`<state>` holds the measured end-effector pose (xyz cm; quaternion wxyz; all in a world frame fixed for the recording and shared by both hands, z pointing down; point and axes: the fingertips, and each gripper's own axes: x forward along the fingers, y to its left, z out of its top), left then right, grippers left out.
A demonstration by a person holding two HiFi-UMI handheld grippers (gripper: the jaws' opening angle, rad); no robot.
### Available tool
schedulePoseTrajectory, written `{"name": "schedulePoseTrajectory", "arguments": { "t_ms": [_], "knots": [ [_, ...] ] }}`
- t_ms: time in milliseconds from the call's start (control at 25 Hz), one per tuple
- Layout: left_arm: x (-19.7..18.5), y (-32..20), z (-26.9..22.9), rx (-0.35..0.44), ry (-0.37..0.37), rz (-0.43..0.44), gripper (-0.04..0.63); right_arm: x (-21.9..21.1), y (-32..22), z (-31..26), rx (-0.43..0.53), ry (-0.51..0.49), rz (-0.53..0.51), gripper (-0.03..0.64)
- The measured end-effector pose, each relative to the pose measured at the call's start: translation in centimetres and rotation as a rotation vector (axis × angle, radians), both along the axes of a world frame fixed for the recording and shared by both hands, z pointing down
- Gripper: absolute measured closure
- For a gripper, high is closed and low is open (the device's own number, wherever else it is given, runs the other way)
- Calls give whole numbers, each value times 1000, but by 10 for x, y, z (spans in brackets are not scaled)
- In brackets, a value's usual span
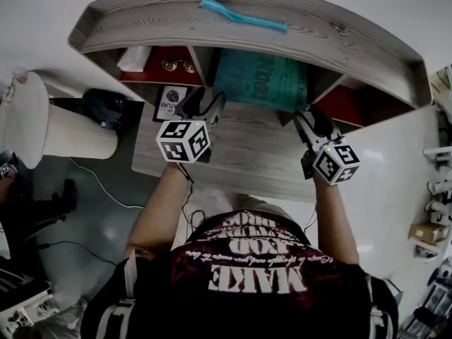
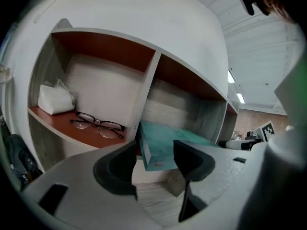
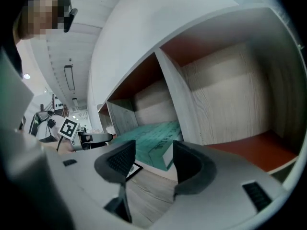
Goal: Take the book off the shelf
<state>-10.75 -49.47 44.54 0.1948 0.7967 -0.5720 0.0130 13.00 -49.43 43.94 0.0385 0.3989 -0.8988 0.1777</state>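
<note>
A teal book (image 1: 261,82) lies flat in the middle compartment of the grey wooden shelf (image 1: 141,27), its near edge sticking out over the desk. My left gripper (image 1: 206,106) hovers just in front of the book's left corner, and my right gripper (image 1: 311,124) is at its right corner. In the left gripper view the gripper (image 2: 154,155) stands open, with the book's corner (image 2: 163,145) showing between the jaws and touching neither pad. In the right gripper view the gripper (image 3: 152,159) is open too, the book's other corner (image 3: 156,140) just beyond its jaws.
The left compartment holds glasses (image 2: 98,125) and a white tissue pack (image 2: 55,99) on a red-brown floor. A teal strip (image 1: 244,16) lies on the shelf top. A printed card (image 1: 169,101) lies on the desk (image 1: 247,157). The right compartment (image 3: 249,147) looks bare.
</note>
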Motion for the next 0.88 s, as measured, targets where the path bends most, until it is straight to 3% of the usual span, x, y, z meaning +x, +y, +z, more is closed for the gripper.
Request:
{"name": "schedulePoseTrajectory", "arguments": {
  "t_ms": [280, 520, 640, 760, 880],
  "knots": [
    [13, -19, 12, -71, 72, 8, 348, -4, -17, 18, -98, -87, 6, 374],
    [20, -22, 14, -114, 73, 32, 351, -13, -19, 18, -139, -157, -8, 383],
    [21, -20, 13, -115, 64, 30, 351, -11, -17, 17, -166, -240, 8, 381],
    [20, -15, 12, -104, 67, 30, 353, -6, -15, 18, -183, -283, 39, 434],
    [18, -4, 12, -92, 67, 21, 354, -6, -8, 18, -191, -313, 61, 445]
  ]
}}
